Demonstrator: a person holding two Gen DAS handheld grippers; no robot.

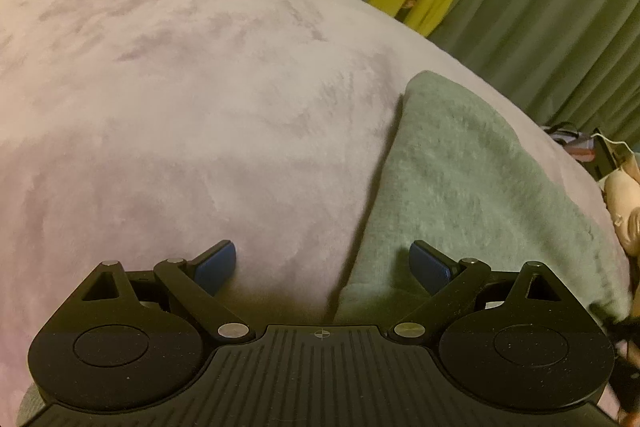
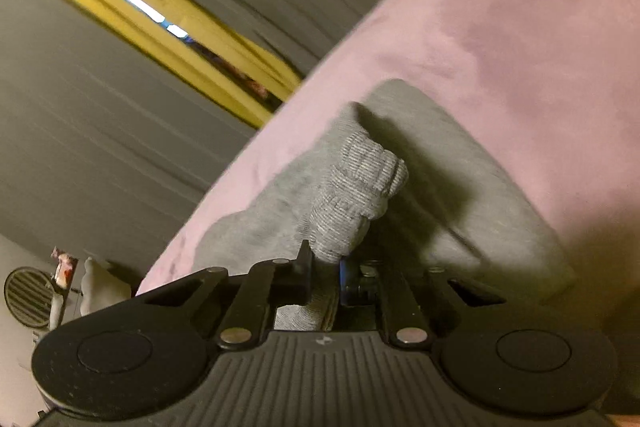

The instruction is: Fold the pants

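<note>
Right wrist view shows the right gripper (image 2: 326, 261) pinching the ribbed cuff (image 2: 360, 183) of the grey pants (image 2: 460, 163), which lie on the pink blanket (image 2: 520, 27) with their length running away from the jaws. Left gripper (image 1: 322, 263) hangs with jaws spread wide over the pants' left edge, holding nothing, so the right one is nearer to carry the fold
</note>
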